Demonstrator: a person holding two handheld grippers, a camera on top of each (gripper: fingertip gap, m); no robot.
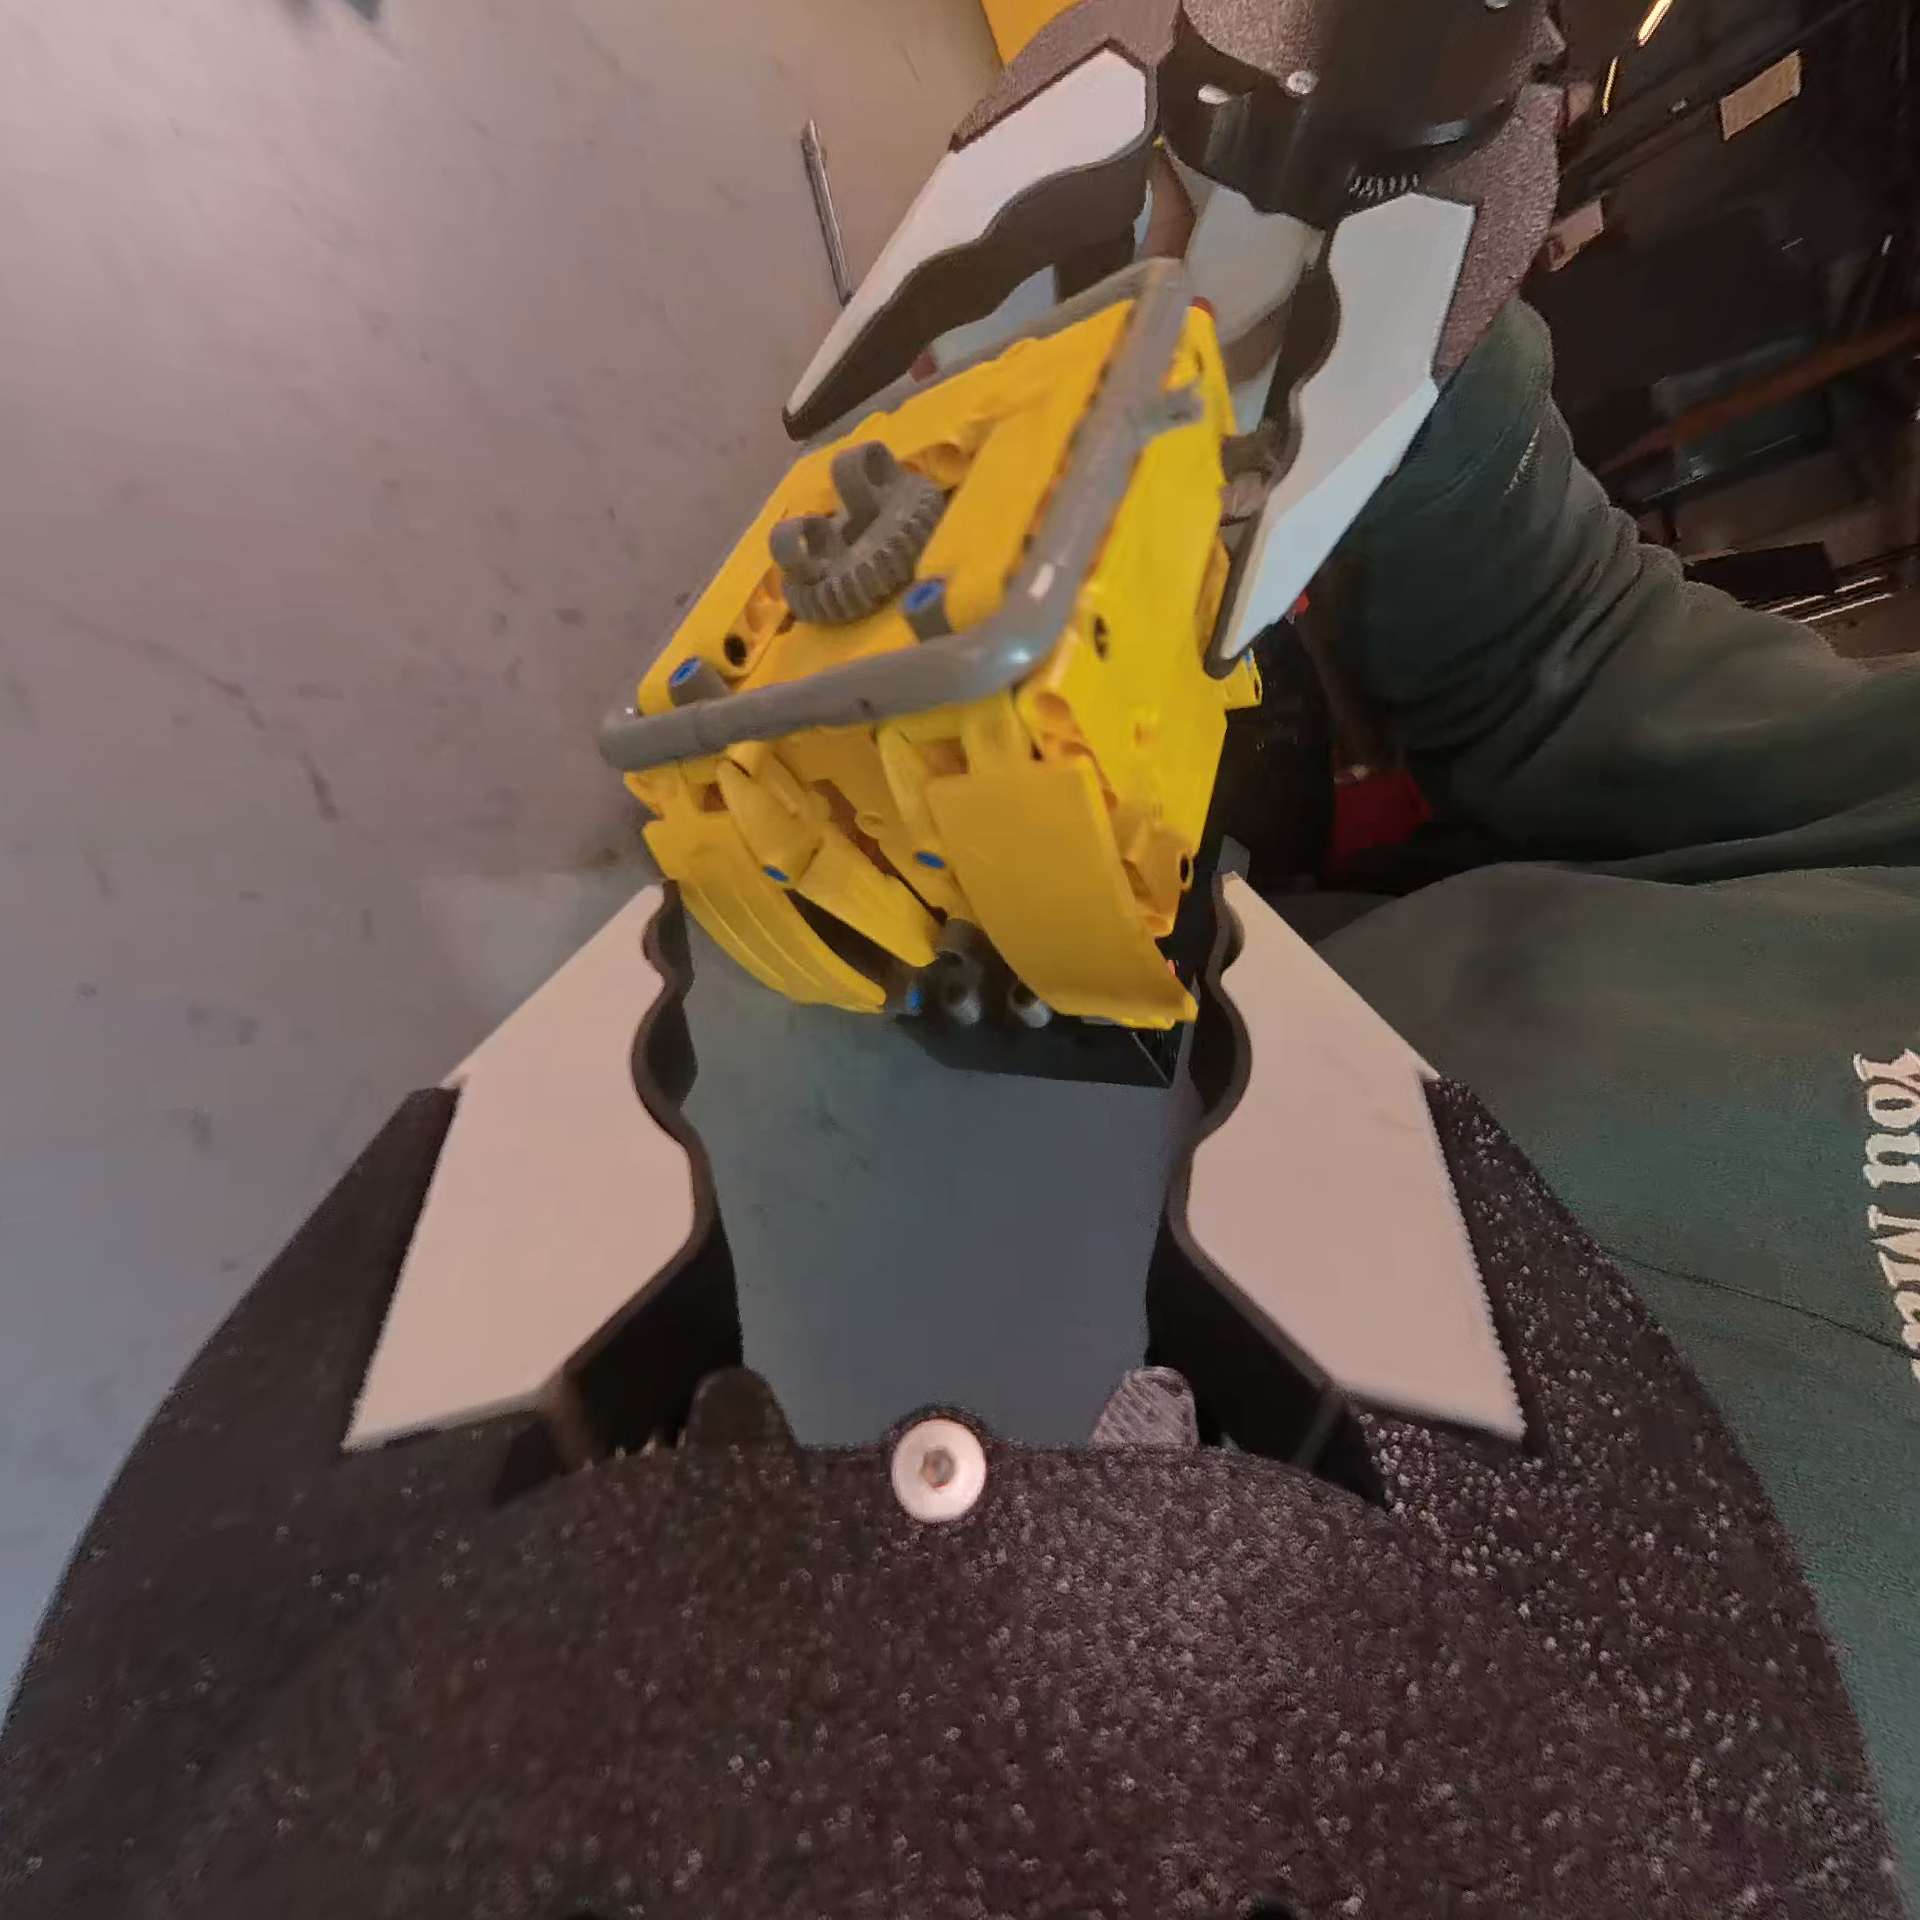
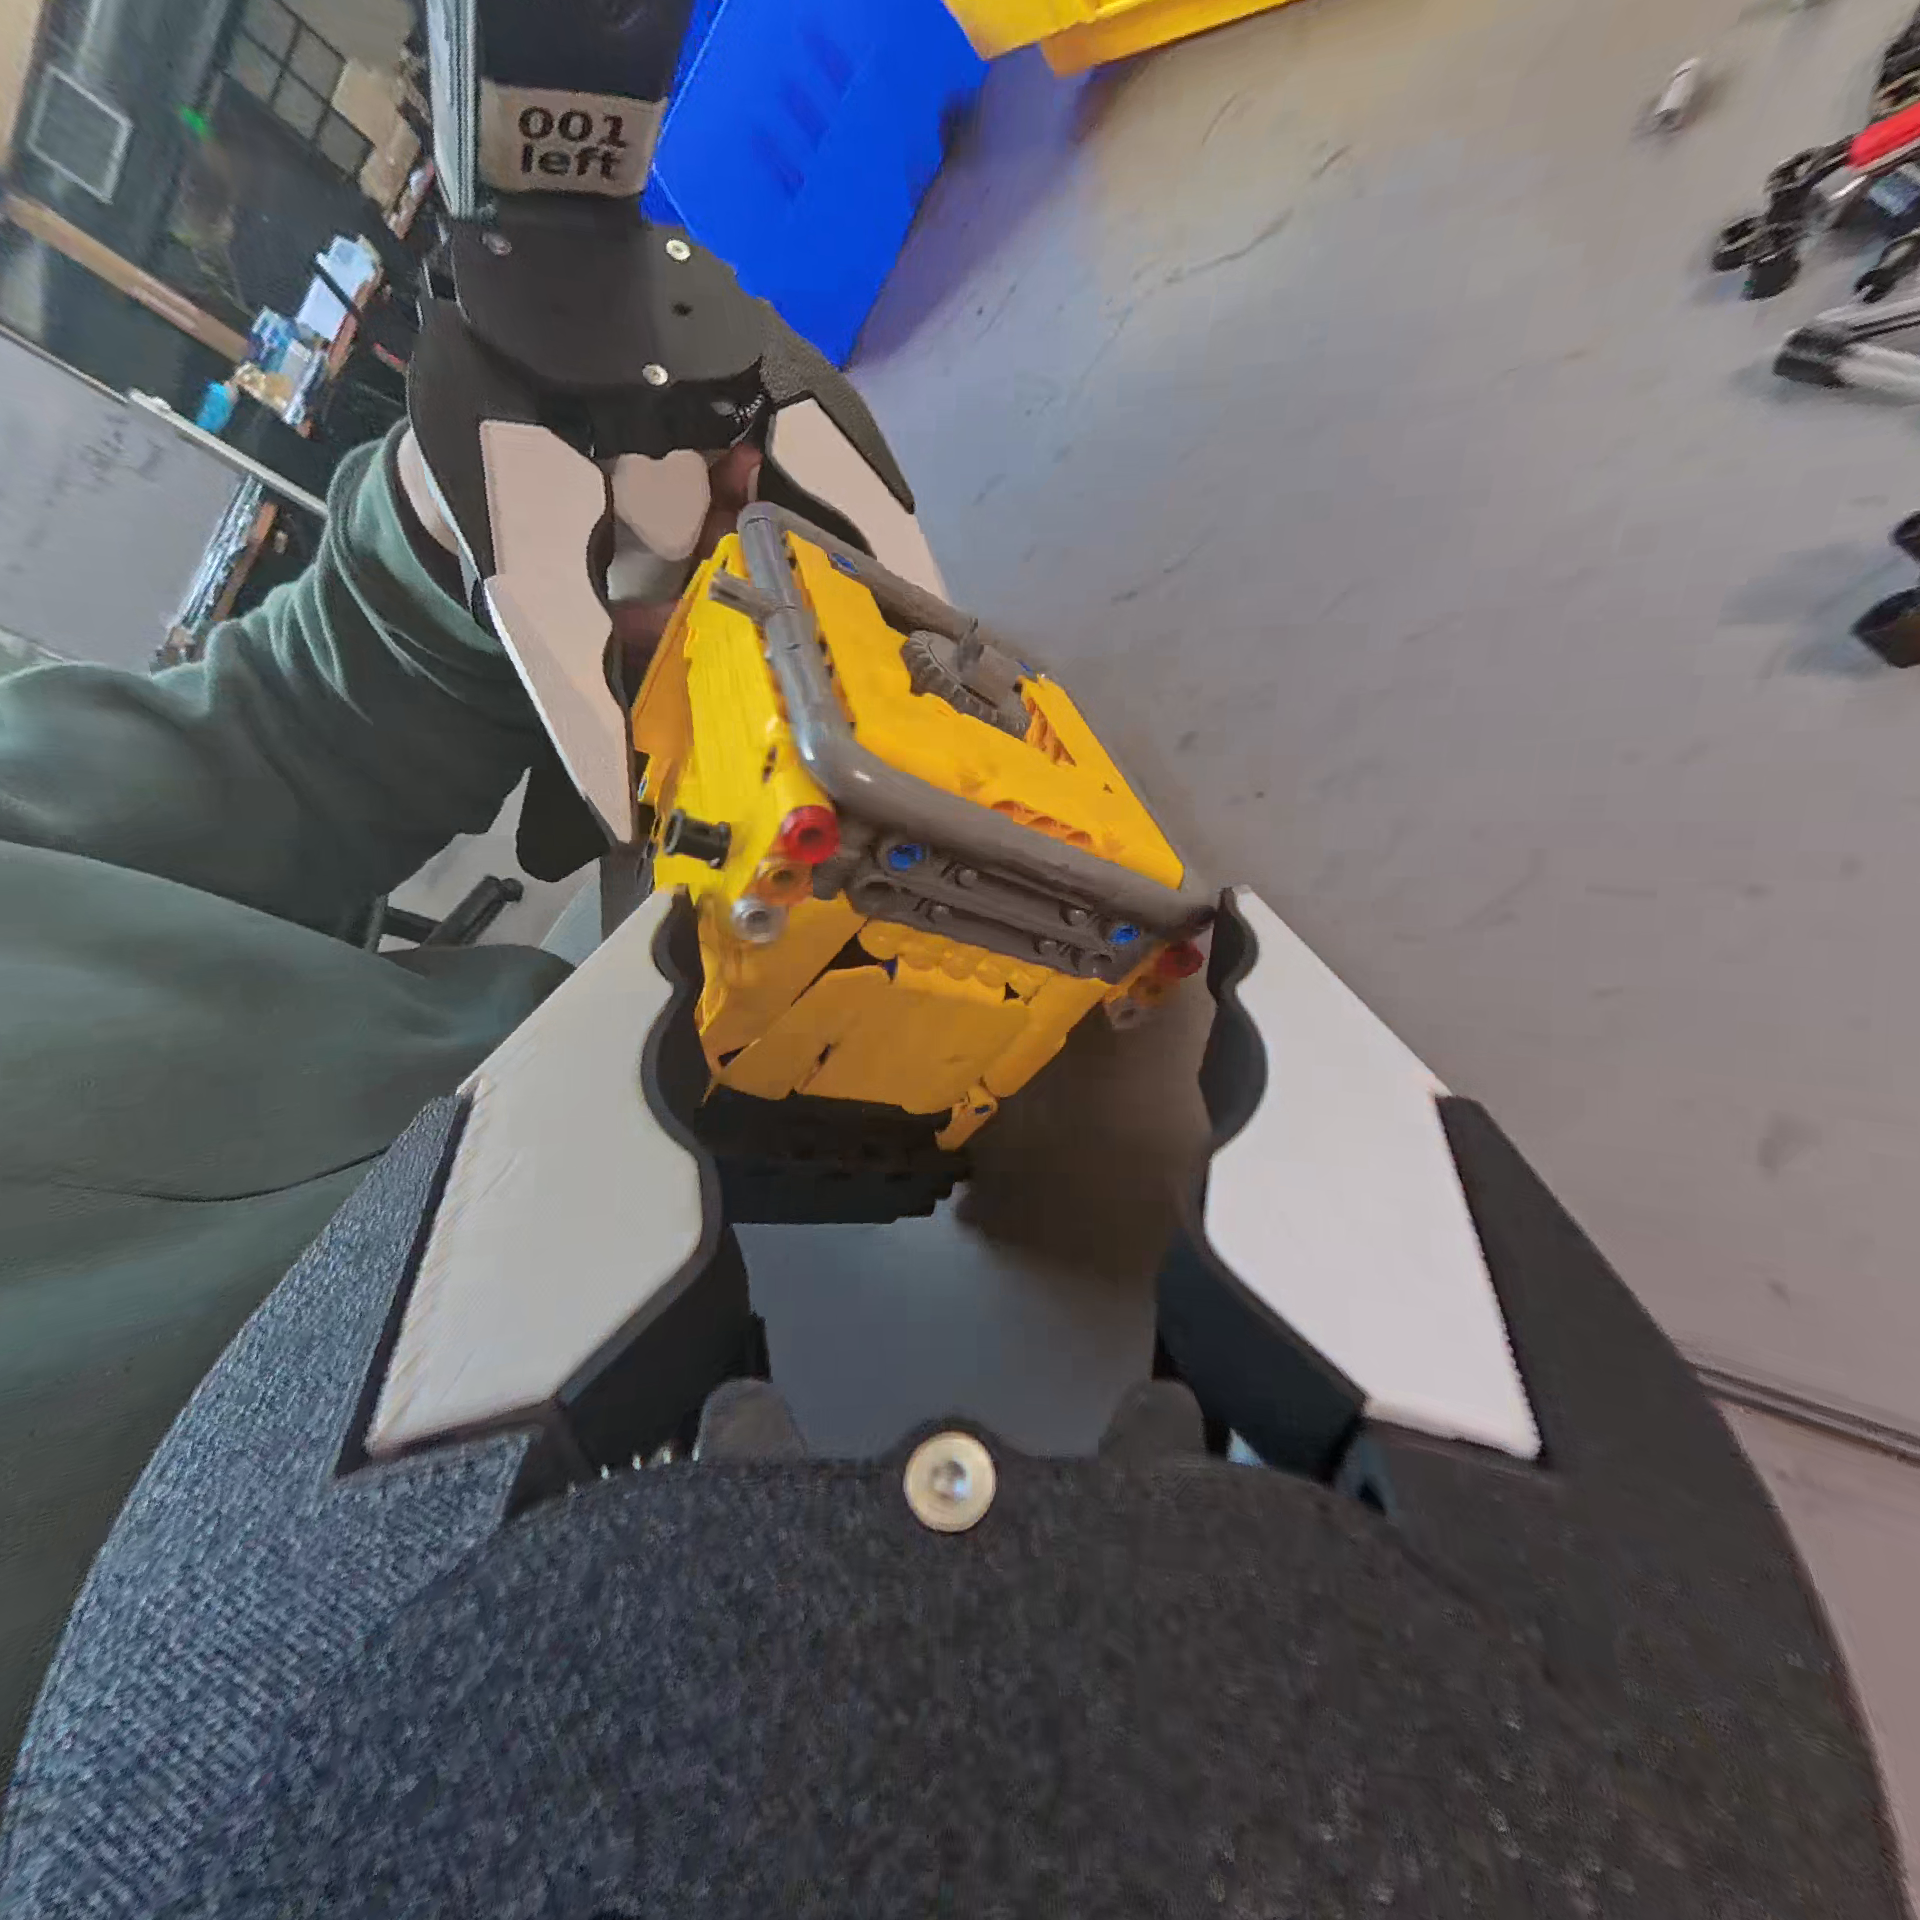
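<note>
The brick-built block (image 1: 935,665) sits between the left hand-held gripper (image 1: 940,914) and the right hand-held gripper (image 2: 951,914), which face each other from opposite ends above the tabletop (image 2: 1455,623), with a bin (image 2: 810,166) behind and loose parts (image 2: 1829,229) far right.

I see even, soft daylight in both views, no hard glare, faint shadow under the yellow brick model (image 2: 894,831), strong fisheye bending toward every edge, motion blur on loose parts (image 2: 1829,208) at two o'clock, dim background room (image 1: 1766,208) at one o'clock.
</note>
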